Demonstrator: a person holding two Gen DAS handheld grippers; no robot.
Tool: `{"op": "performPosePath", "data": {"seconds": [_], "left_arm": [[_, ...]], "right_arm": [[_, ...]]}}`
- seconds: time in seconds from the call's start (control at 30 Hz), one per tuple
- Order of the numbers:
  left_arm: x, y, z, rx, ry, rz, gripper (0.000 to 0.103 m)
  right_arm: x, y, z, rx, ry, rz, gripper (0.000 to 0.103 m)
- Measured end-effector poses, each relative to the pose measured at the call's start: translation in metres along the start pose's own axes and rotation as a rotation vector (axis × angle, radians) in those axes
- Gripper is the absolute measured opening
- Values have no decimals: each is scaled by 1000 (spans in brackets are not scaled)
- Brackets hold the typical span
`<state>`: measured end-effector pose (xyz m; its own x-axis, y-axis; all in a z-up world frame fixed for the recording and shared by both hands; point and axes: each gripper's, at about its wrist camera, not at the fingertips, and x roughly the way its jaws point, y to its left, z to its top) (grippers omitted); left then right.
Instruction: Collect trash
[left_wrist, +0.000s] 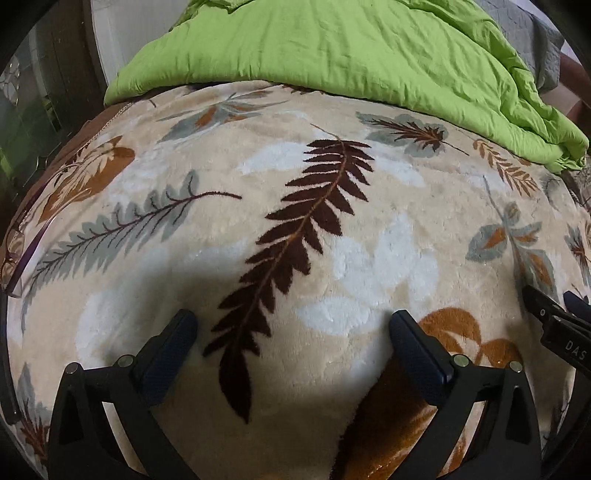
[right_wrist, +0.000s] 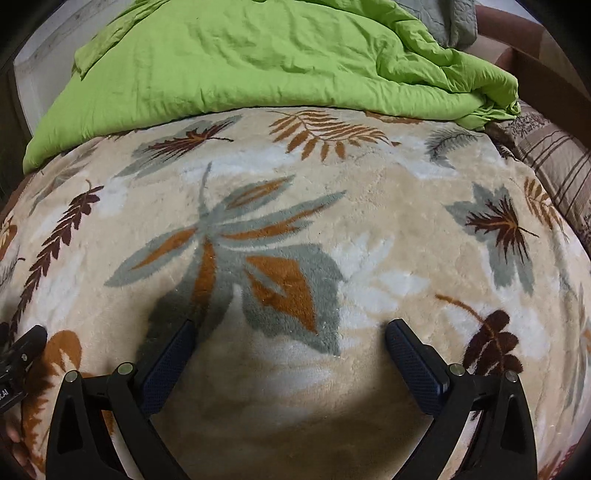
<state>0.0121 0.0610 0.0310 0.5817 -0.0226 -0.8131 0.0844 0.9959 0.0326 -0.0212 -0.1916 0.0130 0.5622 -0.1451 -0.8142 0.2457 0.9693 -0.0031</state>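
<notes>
No trash shows in either view. My left gripper (left_wrist: 291, 325) is open and empty, hovering low over a beige fleece blanket (left_wrist: 388, 206) printed with leaves. My right gripper (right_wrist: 290, 332) is open and empty over the same blanket (right_wrist: 406, 206), to the right of the left one. The right gripper's body shows at the right edge of the left wrist view (left_wrist: 557, 325). The left gripper's body shows at the left edge of the right wrist view (right_wrist: 18, 362).
A crumpled lime green duvet (left_wrist: 332, 44) lies across the far side of the bed (right_wrist: 258, 55). A pair of glasses (left_wrist: 16, 251) lies at the blanket's left edge. A striped pillow (right_wrist: 554, 166) sits far right. A grey quilt (right_wrist: 447, 18) lies behind the duvet.
</notes>
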Motion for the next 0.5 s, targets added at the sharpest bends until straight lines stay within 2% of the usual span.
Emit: {"op": "performPosePath", "data": {"seconds": [0.5], "left_arm": [[7,2,6,7,-12,1,103]], "right_arm": [[3,0,2,0,0,1,103]]}}
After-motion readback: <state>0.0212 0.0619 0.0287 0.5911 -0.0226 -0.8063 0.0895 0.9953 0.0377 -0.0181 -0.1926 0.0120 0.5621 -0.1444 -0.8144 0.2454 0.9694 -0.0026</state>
